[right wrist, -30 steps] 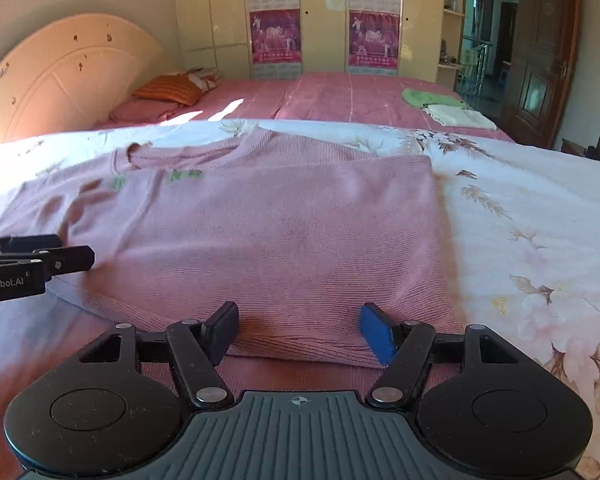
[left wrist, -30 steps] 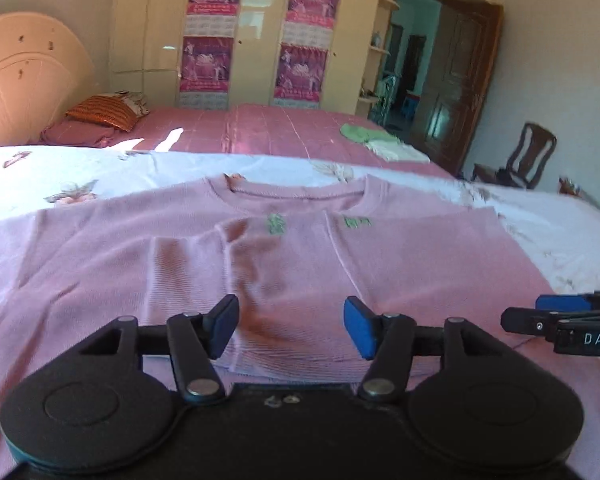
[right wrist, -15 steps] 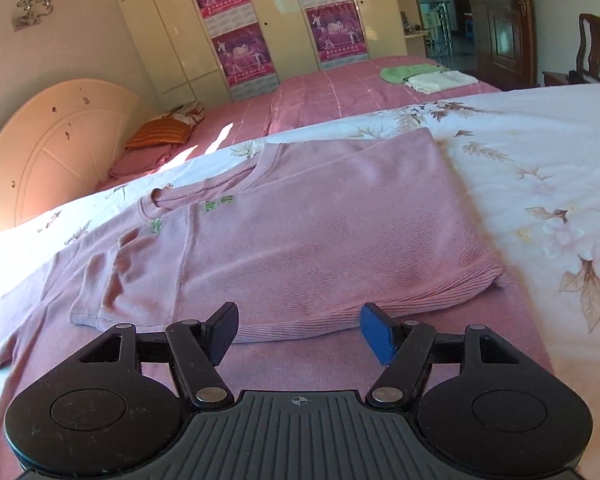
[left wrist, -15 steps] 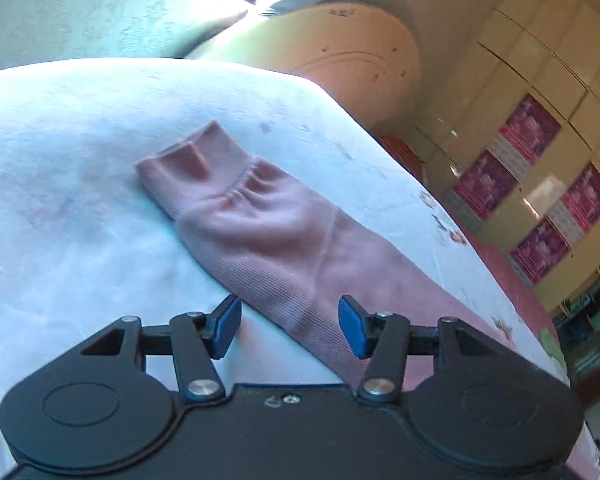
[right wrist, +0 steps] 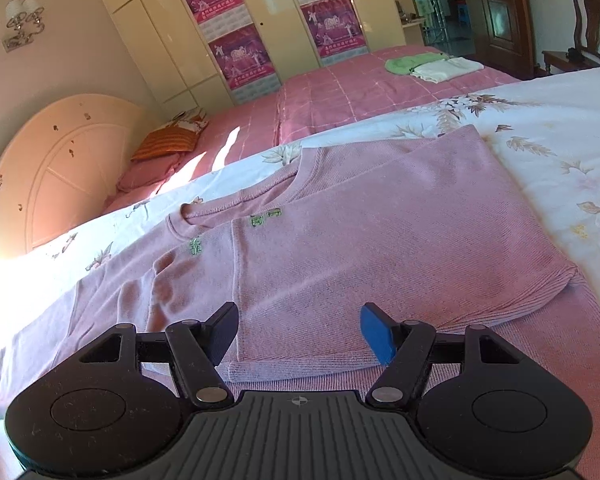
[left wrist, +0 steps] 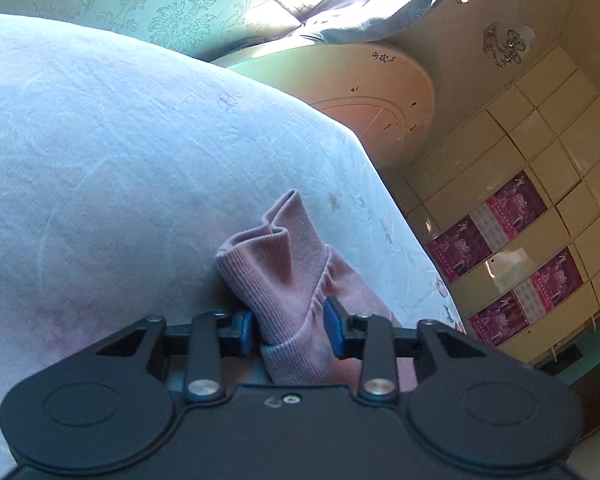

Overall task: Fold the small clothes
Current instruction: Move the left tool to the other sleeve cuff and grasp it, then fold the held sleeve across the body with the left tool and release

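A pink long-sleeved sweater [right wrist: 380, 232] lies front up on the floral bed sheet [right wrist: 560, 120], its right side folded over the chest. In the left wrist view its ribbed sleeve cuff [left wrist: 275, 256] is bunched and stands up off the white sheet [left wrist: 119, 160]. My left gripper [left wrist: 288, 330] is closing, and its blue pads press the sleeve just behind the cuff. My right gripper [right wrist: 300, 332] hovers open over the lower hem of the folded part, with nothing between its fingers.
A rounded headboard [left wrist: 380, 92] stands beyond the bed's end. A second bed with a pink cover [right wrist: 360, 88] holds an orange pillow [right wrist: 167, 142] and folded green and white clothes [right wrist: 432, 65]. Behind it are a cream wardrobe [right wrist: 259, 20] and a wooden chair [right wrist: 588, 28].
My left gripper swung from the sweater's body out to the sleeve end, rolled, and narrowed its jaws onto the sleeve, bunching the cuff. My right gripper tilted slightly and stayed open.
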The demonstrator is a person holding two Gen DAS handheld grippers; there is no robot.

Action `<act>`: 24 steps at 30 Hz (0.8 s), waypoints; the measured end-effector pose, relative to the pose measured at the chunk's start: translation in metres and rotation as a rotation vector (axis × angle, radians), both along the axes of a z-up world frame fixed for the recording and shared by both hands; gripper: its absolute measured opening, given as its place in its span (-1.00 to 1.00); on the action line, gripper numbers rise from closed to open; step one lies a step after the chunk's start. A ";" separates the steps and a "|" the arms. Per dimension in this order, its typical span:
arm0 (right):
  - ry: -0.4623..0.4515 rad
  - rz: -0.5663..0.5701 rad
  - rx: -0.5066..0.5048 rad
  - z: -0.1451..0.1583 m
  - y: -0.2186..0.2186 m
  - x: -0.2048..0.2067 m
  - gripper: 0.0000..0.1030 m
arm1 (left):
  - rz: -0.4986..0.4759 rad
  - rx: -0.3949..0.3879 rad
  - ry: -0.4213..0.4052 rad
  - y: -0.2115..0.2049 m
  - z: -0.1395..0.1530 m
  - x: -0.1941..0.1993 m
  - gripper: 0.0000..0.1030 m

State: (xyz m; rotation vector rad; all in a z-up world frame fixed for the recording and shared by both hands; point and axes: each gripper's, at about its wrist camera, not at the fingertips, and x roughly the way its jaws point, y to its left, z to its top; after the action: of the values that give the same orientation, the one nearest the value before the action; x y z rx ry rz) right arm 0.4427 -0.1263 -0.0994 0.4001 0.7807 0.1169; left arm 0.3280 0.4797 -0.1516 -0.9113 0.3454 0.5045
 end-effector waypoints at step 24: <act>-0.018 -0.014 0.185 0.012 -0.033 -0.011 0.31 | -0.983 0.468 0.166 -0.452 0.008 0.190 -0.60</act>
State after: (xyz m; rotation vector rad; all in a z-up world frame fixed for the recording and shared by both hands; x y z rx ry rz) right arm 0.4314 -0.1598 -0.0876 0.5789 0.7513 0.1798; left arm 0.5183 0.0281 -0.1439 -0.1721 0.7315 -0.2541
